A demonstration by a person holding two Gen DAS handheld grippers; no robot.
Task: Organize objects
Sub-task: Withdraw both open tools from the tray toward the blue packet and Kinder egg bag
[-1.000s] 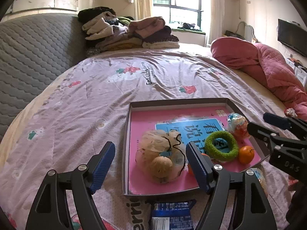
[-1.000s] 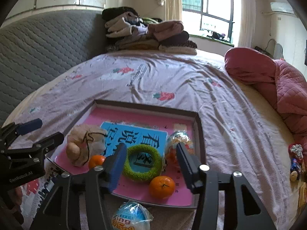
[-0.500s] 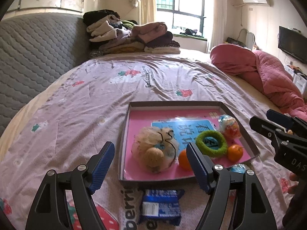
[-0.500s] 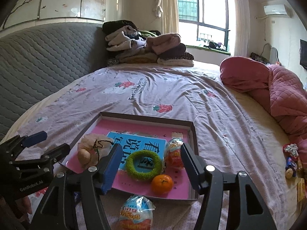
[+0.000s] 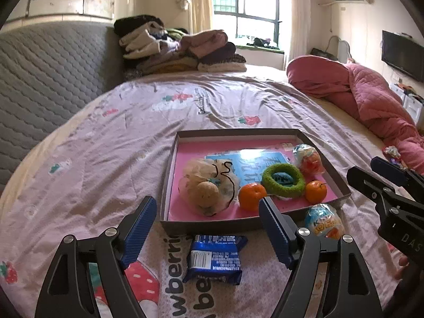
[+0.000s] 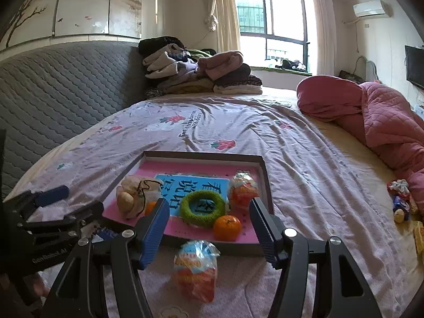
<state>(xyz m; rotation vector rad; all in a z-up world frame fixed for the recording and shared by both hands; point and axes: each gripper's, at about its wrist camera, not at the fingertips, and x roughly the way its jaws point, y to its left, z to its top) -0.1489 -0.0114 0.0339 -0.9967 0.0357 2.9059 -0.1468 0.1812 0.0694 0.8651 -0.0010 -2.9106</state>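
A shallow box tray (image 5: 169, 159) with a pink floor lies on the bed. In it are a mesh bag of round items (image 5: 205, 188), two mandarins (image 5: 251, 195) (image 5: 316, 191), a green ring (image 5: 283, 179) on a blue booklet (image 5: 251, 164), and a wrapped toy egg (image 5: 308, 157). A blue snack packet (image 5: 214, 258) lies in front of the tray, between the open fingers of my left gripper (image 5: 208, 234). A second wrapped egg (image 6: 196, 270) lies in front of the tray, between the open fingers of my right gripper (image 6: 209, 234). Both grippers are empty.
A pile of folded clothes (image 5: 180, 50) sits at the bed's far end by the grey headboard (image 5: 47, 79). A pink quilt (image 6: 376, 116) lies along the right side. Small wrapped items (image 6: 401, 198) lie at the right, by the quilt.
Both grippers have drawn back from the tray and risen. The blue packet and the second egg now show fully in front of the tray. Both stay open.
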